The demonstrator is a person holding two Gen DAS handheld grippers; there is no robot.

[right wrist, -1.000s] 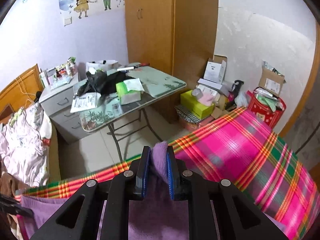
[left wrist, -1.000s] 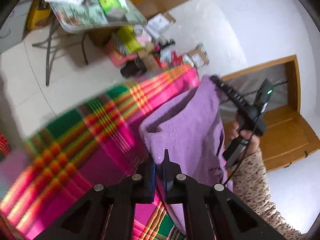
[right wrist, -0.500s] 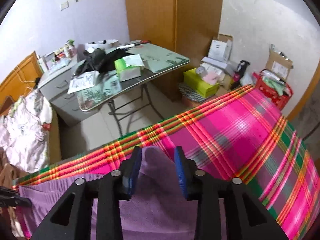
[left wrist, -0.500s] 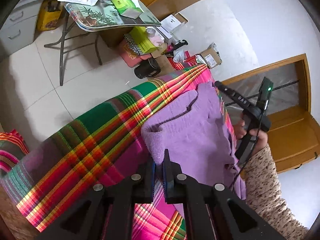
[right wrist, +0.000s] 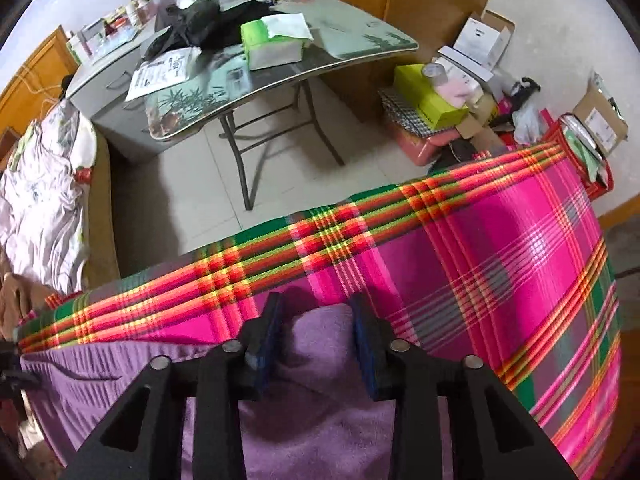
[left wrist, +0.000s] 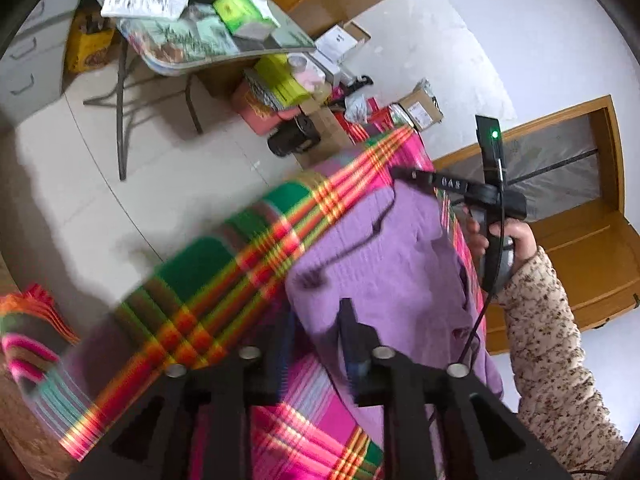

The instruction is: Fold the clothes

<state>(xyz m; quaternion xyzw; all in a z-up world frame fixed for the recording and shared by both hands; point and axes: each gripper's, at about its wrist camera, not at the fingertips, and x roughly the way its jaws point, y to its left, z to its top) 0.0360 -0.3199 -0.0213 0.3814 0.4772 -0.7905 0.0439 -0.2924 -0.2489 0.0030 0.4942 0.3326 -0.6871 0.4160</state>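
The left claw has its jaws spread apart, with the near edge of the purple garment lying between them but not pinched. The garment is spread on a pink, green and orange plaid blanket that covers the surface under it. In the left wrist view the garment runs from the claw toward 1 o'clock, where the right claw reaches its far corner; a hand in a speckled sleeve holds that tool at 3 o'clock, and a green light glows on the unit above it.

In the right wrist view the right claw is also parted, both blue pads standing clear either side of a raised hump of the purple garment, which fills the frame from 6 to 9 o'clock. The plaid blanket stretches from 9 o'clock across to 4 o'clock beyond it.

Past the blanket, at 12 o'clock, stands a folding desk carrying a green tissue pack, papers and dark cloth. Boxes are piled on the floor at 2 o'clock against the wall. At 9 o'clock a pale floral sheet lies rumpled on a bed. A grey drawer unit sits behind the desk at 10 o'clock
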